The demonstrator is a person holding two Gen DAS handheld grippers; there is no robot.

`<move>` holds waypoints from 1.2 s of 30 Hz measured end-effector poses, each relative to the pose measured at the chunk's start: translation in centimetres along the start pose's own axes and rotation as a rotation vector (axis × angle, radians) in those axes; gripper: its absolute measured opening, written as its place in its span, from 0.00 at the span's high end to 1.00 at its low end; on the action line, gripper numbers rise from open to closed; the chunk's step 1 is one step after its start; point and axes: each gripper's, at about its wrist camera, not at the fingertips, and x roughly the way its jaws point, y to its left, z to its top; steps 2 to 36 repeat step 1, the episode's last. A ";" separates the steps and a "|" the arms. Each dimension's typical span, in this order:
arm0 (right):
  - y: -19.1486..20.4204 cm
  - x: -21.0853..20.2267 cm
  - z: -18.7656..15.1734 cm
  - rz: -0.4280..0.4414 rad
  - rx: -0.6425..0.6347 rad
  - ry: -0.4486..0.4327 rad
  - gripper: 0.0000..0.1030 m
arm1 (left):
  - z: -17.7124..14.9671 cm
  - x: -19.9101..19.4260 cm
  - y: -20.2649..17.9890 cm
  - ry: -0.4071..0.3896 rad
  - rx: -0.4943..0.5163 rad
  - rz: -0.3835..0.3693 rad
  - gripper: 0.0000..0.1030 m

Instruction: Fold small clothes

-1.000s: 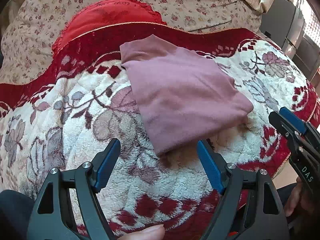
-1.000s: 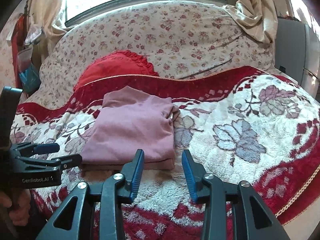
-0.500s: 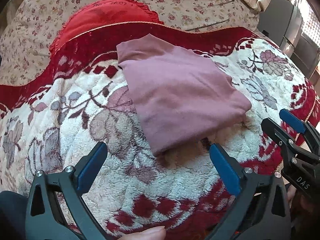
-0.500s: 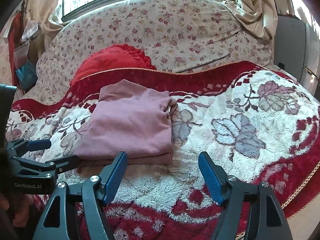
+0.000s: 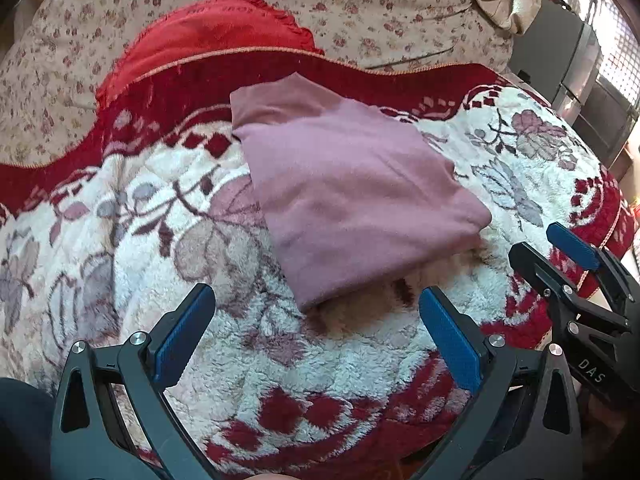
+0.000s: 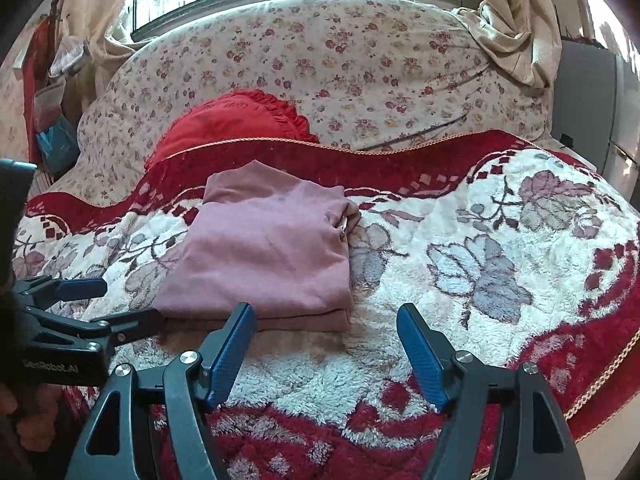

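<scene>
A mauve pink garment (image 5: 352, 192) lies folded into a compact rectangle on a red and white floral blanket (image 5: 160, 240); it also shows in the right wrist view (image 6: 272, 256). My left gripper (image 5: 316, 328) is open and empty, just short of the garment's near corner. My right gripper (image 6: 324, 344) is open and empty, just short of the garment's near folded edge. The right gripper shows at the right of the left wrist view (image 5: 560, 264), and the left gripper at the left of the right wrist view (image 6: 108, 304).
A red cushion (image 6: 228, 124) lies behind the garment against a floral-covered backrest (image 6: 360, 64). A beige cloth (image 6: 516, 24) hangs at the back right. A grey cabinet (image 5: 560, 56) stands to the right. The blanket's edge (image 6: 600, 380) falls away at the near right.
Both grippers opened wider and drew back a little from the garment. The garment stayed still.
</scene>
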 end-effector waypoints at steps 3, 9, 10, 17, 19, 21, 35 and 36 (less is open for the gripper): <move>0.0 0.0 0.0 -0.001 0.000 0.000 0.31 | 0.0 -0.1 -0.2 -0.007 0.010 0.006 0.01; 0.0 0.0 0.0 -0.001 0.000 0.000 0.31 | 0.0 -0.1 -0.2 -0.007 0.010 0.006 0.01; 0.0 0.0 0.0 -0.001 0.000 0.000 0.31 | 0.0 -0.1 -0.2 -0.007 0.010 0.006 0.01; 0.0 0.0 0.0 -0.001 0.000 0.000 0.31 | 0.0 -0.1 -0.2 -0.007 0.010 0.006 0.01; 0.0 0.0 0.0 -0.001 0.000 0.000 0.31 | 0.0 -0.1 -0.2 -0.007 0.010 0.006 0.01; 0.0 0.0 0.0 -0.001 0.000 0.000 0.31 | 0.0 -0.1 -0.2 -0.007 0.010 0.006 0.01; 0.0 0.0 0.0 -0.001 0.000 0.000 0.31 | 0.0 -0.1 -0.2 -0.007 0.010 0.006 0.01; 0.0 0.0 0.0 -0.001 0.000 0.000 0.31 | 0.0 -0.1 -0.2 -0.007 0.010 0.006 0.01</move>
